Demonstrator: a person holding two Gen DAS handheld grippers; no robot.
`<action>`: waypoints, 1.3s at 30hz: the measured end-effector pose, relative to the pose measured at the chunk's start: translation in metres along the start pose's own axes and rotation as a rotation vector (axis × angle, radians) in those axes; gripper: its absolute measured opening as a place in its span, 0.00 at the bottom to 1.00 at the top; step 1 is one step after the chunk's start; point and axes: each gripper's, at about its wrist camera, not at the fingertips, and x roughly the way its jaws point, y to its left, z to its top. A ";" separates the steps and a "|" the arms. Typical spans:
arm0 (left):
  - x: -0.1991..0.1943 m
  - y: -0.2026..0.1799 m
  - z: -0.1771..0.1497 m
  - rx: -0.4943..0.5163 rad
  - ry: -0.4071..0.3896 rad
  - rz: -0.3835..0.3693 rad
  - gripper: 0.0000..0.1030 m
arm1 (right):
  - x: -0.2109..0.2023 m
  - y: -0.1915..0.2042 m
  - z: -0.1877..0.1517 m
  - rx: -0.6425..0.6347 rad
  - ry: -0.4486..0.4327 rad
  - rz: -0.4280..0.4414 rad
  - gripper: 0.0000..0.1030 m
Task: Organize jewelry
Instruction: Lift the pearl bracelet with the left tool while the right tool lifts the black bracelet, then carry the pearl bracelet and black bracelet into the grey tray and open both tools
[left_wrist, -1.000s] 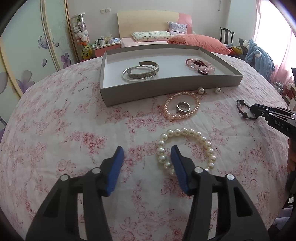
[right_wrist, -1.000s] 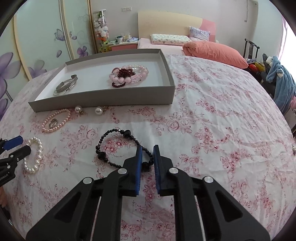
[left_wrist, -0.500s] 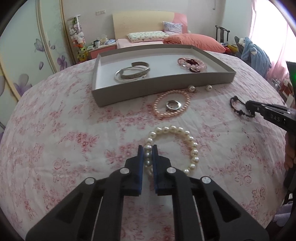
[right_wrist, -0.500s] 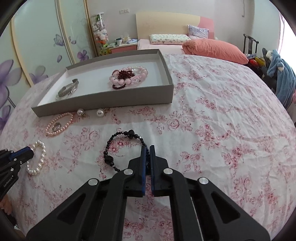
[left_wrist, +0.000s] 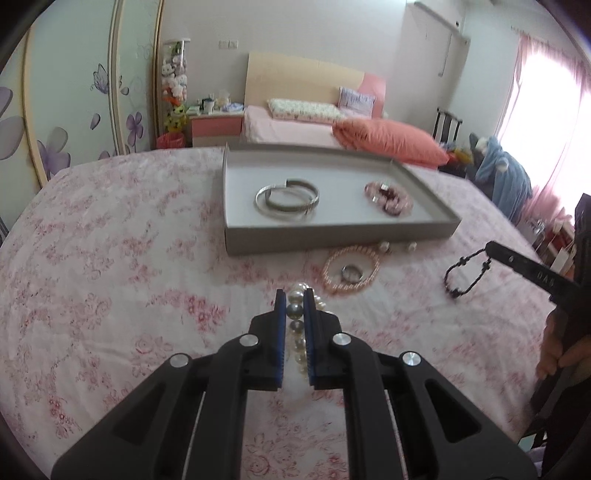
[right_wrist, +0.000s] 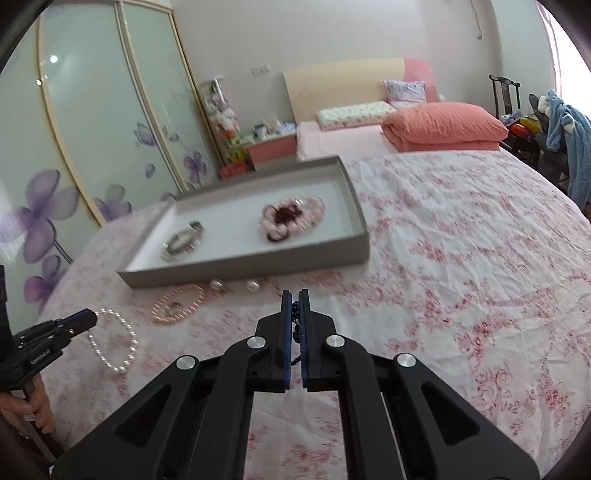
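While both grippers hang over a bedspread (left_wrist: 110, 266) printed with pink flowers, each has its blue pads pressed on a bracelet. The left gripper (left_wrist: 295, 295) is clamped on a white pearl bracelet (left_wrist: 295, 314), whose loop dangles between and below its fingers. The right gripper (right_wrist: 295, 297) is pinched tight on a black bead bracelet (left_wrist: 466, 273), which in the left wrist view hangs as an open loop from its tip, off to the right of the left gripper.

Ahead of both grippers sits a shallow grey tray (left_wrist: 332, 242) on the spread. Inside it lie silver bangles (left_wrist: 288, 199) toward its left and a cluster of pink and dark red bead bracelets (left_wrist: 388, 194) toward its right. Just in front of the tray's near wall lie two pearl earrings (right_wrist: 232, 285), and nearer the grippers a pink pearl bracelet (left_wrist: 351, 271) with a silver ring (left_wrist: 351, 273) lying inside its loop.

Beyond the tray stand a bed with a pale headboard (left_wrist: 295, 77), a coral-coloured folded quilt (right_wrist: 443, 125), pillows and a pink bedside cabinet (left_wrist: 216, 125). To the far left are wardrobe doors (right_wrist: 92, 122) decorated with purple flowers; to the far right a blue garment (right_wrist: 569, 129) hangs over a chair.
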 end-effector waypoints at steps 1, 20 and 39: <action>-0.002 0.000 0.002 -0.004 -0.010 -0.004 0.10 | -0.001 0.001 0.001 0.001 -0.009 0.009 0.04; -0.020 -0.016 0.011 0.000 -0.120 0.017 0.10 | -0.027 0.036 0.009 -0.052 -0.139 0.069 0.04; -0.045 -0.051 0.038 0.107 -0.293 0.114 0.10 | -0.053 0.078 0.034 -0.194 -0.347 0.016 0.04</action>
